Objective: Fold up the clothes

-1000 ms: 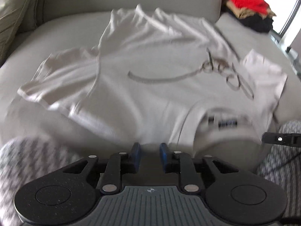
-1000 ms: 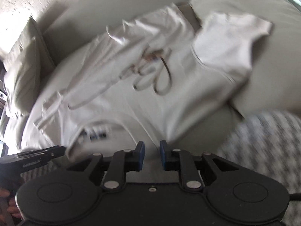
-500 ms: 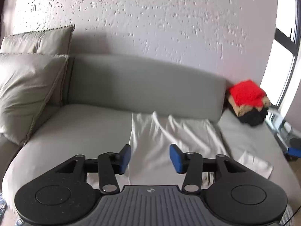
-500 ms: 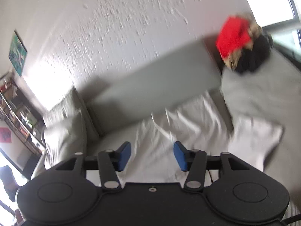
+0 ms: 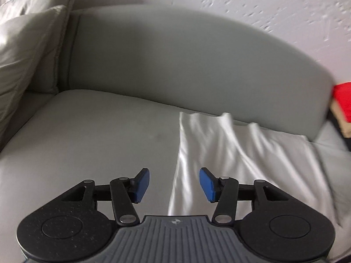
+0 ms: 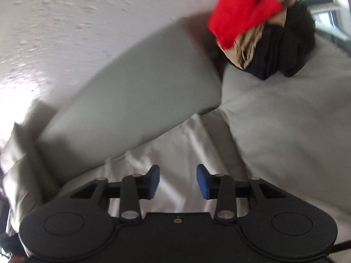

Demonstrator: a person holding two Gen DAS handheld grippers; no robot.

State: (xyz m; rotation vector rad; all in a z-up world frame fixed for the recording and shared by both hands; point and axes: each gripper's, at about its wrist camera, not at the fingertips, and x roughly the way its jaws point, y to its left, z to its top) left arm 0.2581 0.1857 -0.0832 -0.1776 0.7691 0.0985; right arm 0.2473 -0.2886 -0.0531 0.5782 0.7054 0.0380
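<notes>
A: Where is the garment?

B: A white shirt [image 5: 221, 153] lies spread on the grey sofa seat [image 5: 98, 131], its far edge rumpled against the sofa back [image 5: 186, 61]. In the right wrist view the same cloth [image 6: 175, 149] runs under the tool toward the seam between two seat sections.

A: Tool condition?

B: The left gripper [image 5: 174, 185] hangs above the shirt's left edge, jaws parted, nothing between the blue pads [image 5: 207, 184]. The right gripper [image 6: 178, 182] is over the shirt with its jaws closing; no cloth is pinched between them, and the pads are clear of the fabric.

A: Surroundings?

B: Two grey cushions [image 5: 24, 50] are stacked at the left end of the sofa. At the far right corner sits a pile of clothes [image 6: 263, 28]: red on top, tan beneath, black at the side. A textured white wall [image 5: 241, 2] is behind, and a window [image 6: 333, 13] shows just past the pile.

A: Obstructions?

B: Only each tool's own body hides the near part of the shirt. Both views are blurred.
</notes>
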